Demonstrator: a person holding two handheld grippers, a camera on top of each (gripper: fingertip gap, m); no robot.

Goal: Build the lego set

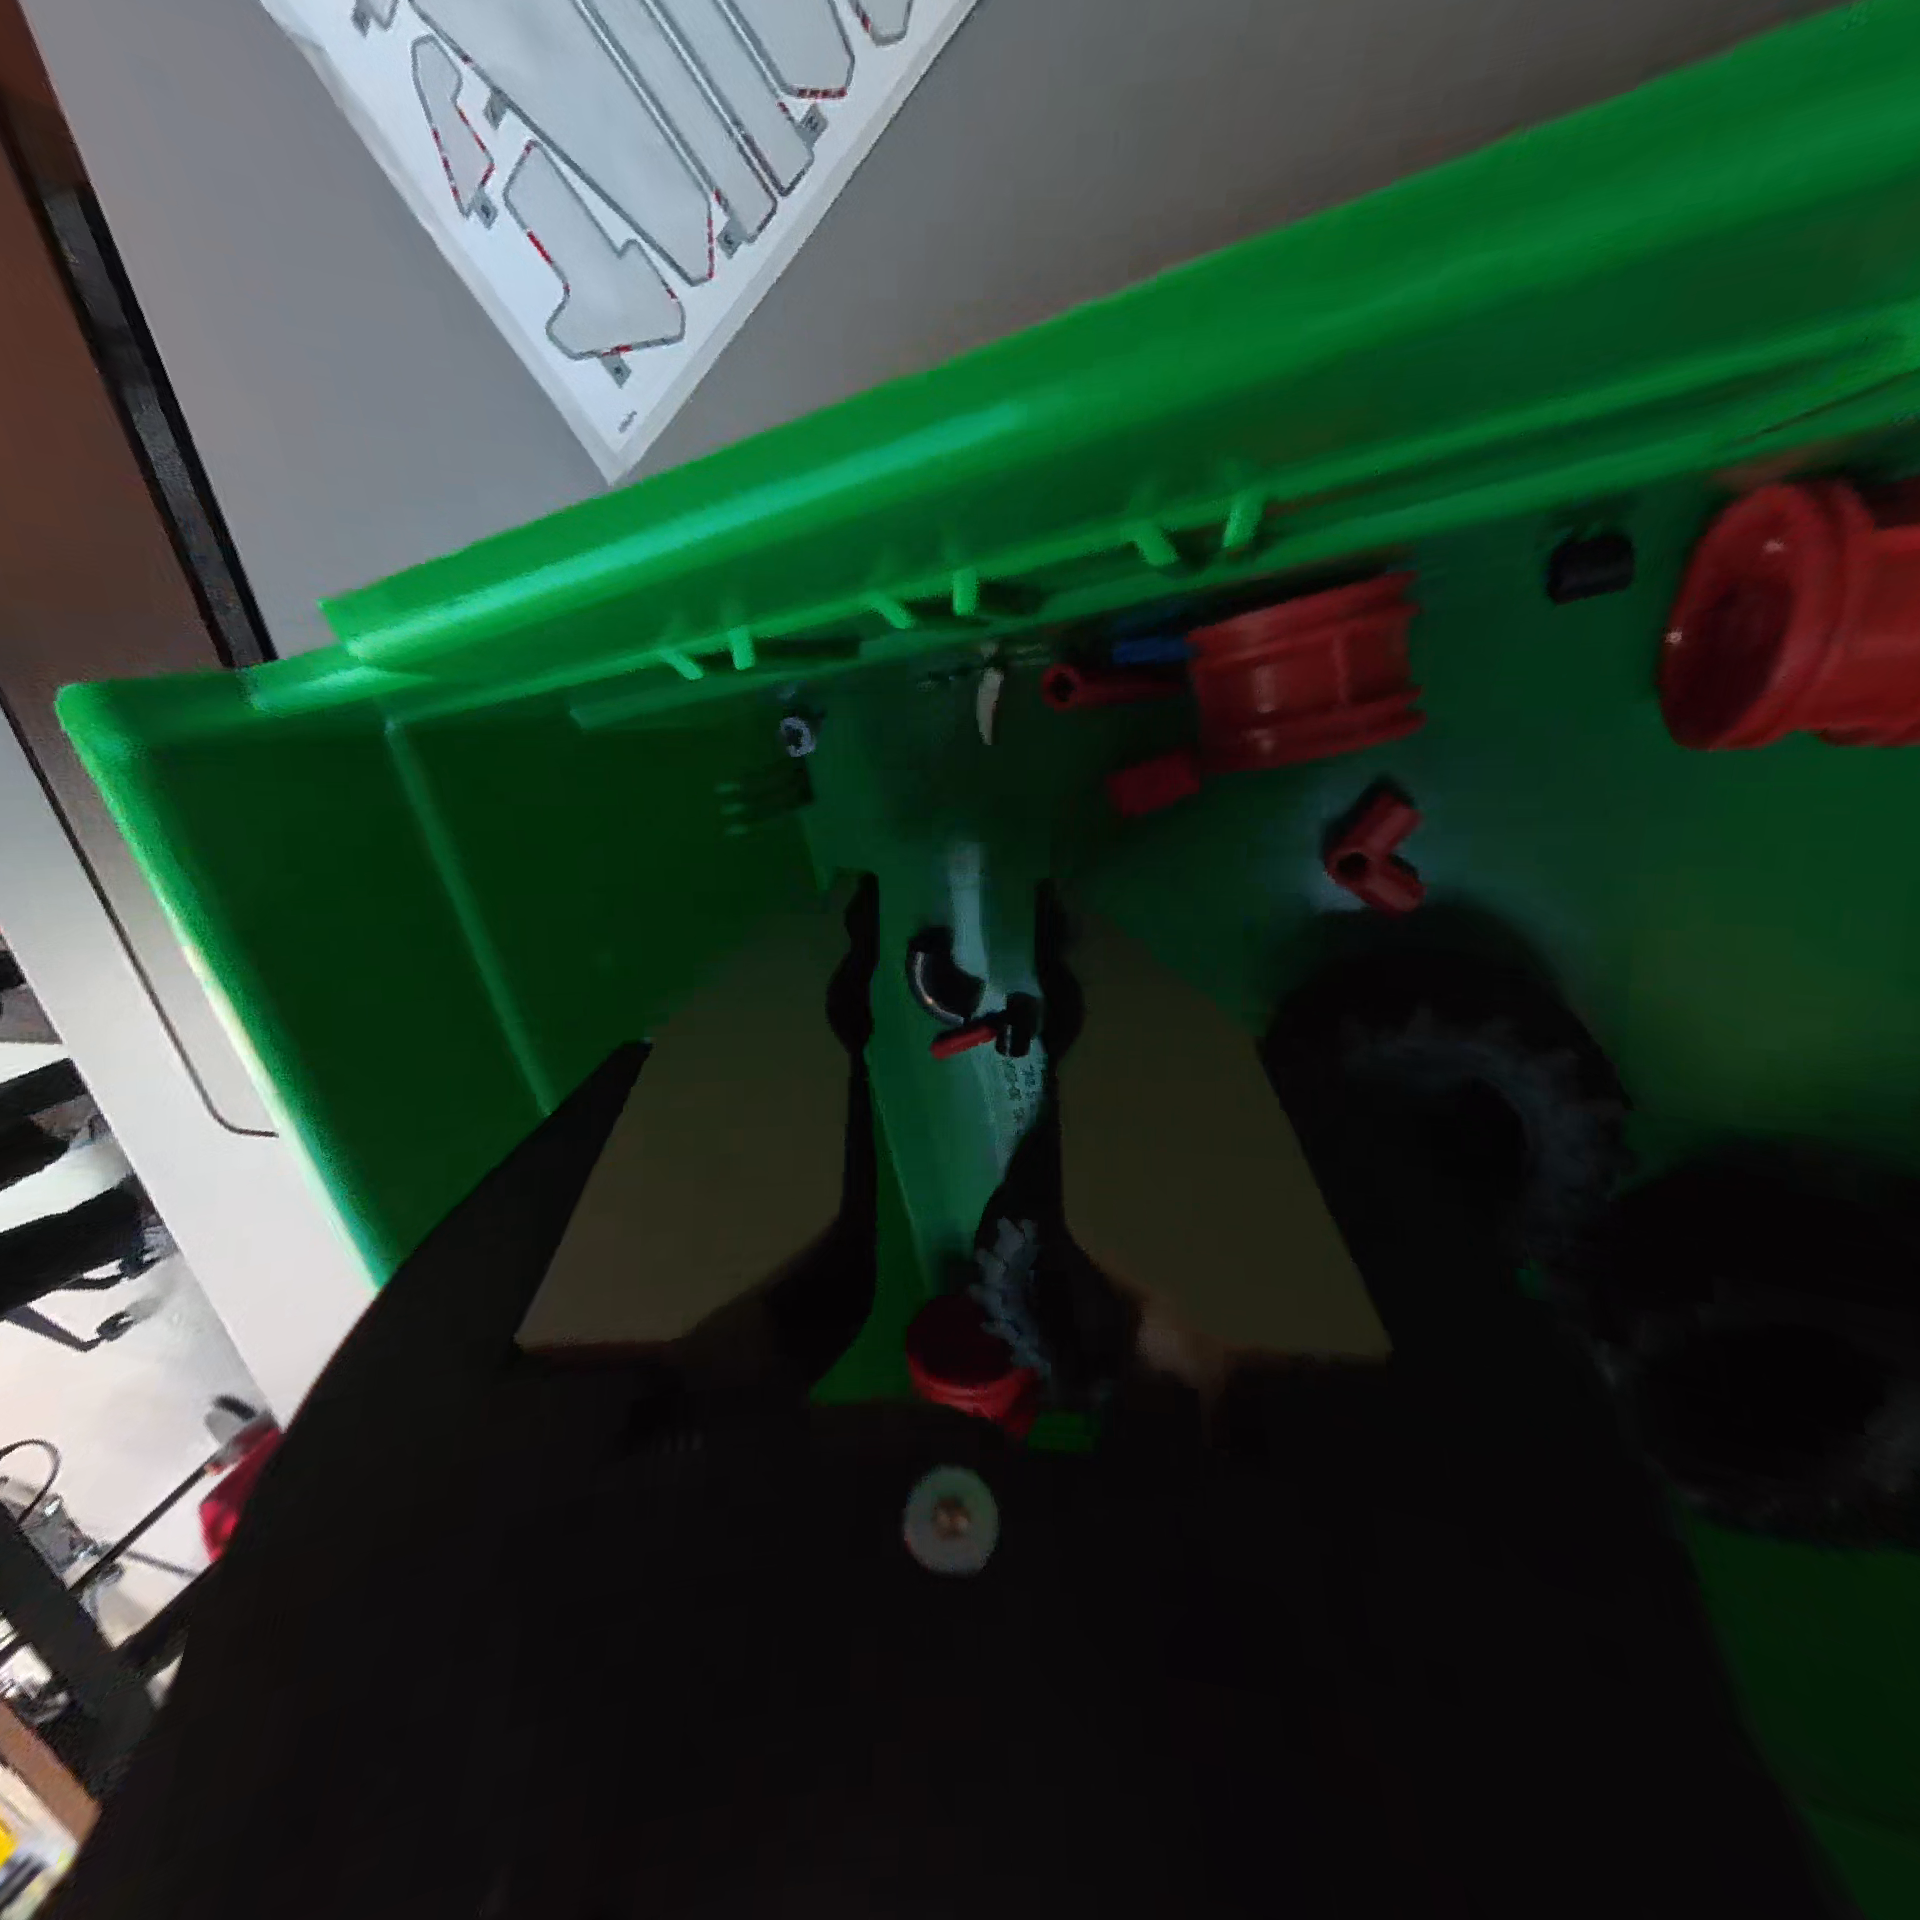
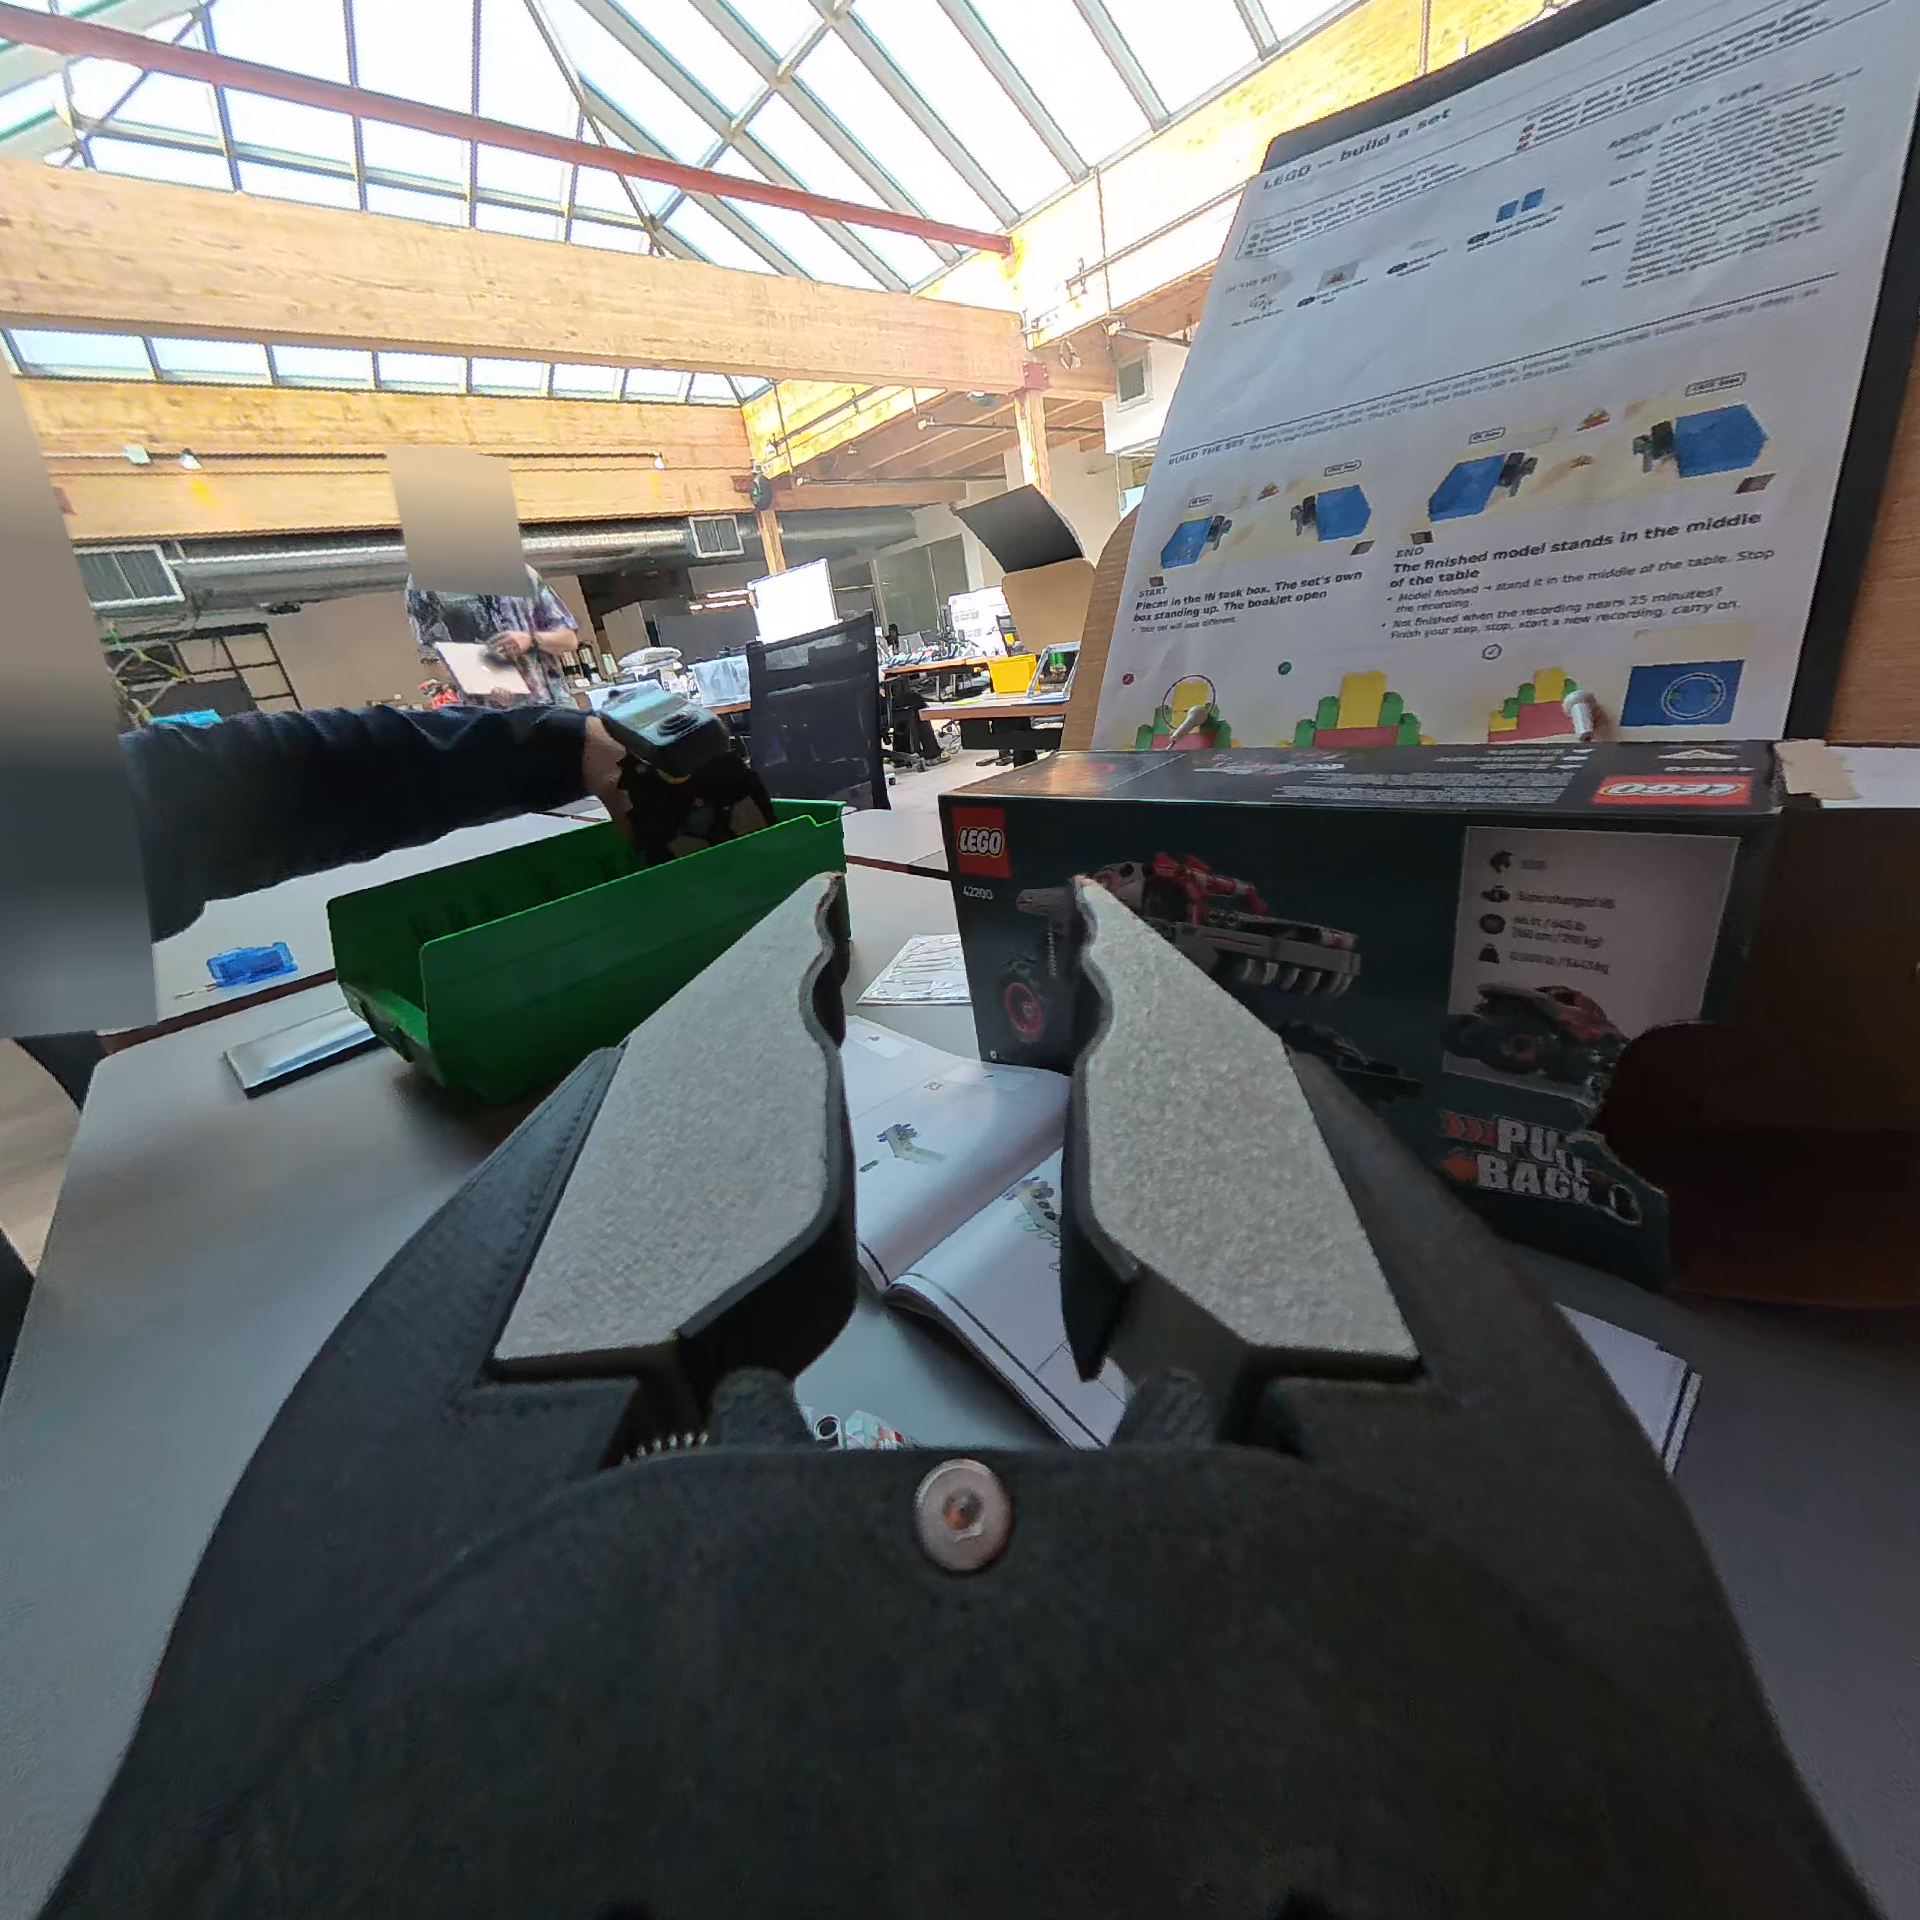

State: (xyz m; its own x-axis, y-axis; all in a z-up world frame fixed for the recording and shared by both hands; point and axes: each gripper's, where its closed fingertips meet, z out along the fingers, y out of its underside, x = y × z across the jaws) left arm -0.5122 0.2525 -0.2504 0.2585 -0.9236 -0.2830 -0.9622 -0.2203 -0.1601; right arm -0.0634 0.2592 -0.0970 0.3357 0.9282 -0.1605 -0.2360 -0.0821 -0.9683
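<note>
My left gripper (image 1: 956, 914) is open and reaches down inside the green bin (image 1: 644, 582). Between its fingers lie a small red-and-black pin (image 1: 982, 1029) and a dark round piece (image 1: 935, 971) on the bin floor. Red wheel rims (image 1: 1299, 665) (image 1: 1787, 623), a red elbow connector (image 1: 1371, 847) and black tyres (image 1: 1455, 1081) lie to the right. My right gripper (image 2: 956, 904) is open and empty, held above the open instruction booklet (image 2: 966, 1174). In the right wrist view the left gripper (image 2: 681, 790) dips into the green bin (image 2: 582, 945).
The set's box (image 2: 1351, 935) stands on the grey table (image 2: 260, 1143), with an instruction poster (image 2: 1507, 416) behind it. A sticker sheet (image 1: 623, 156) lies beyond the bin. A small blue item (image 2: 249, 961) and a flat grey pad (image 2: 296, 1044) lie left of the bin. A person stands far behind. Tip to tip, the grippers are about 50 cm apart. About 6 cm separates my left fingertips from the red elbow connector (image 1: 1371, 847).
</note>
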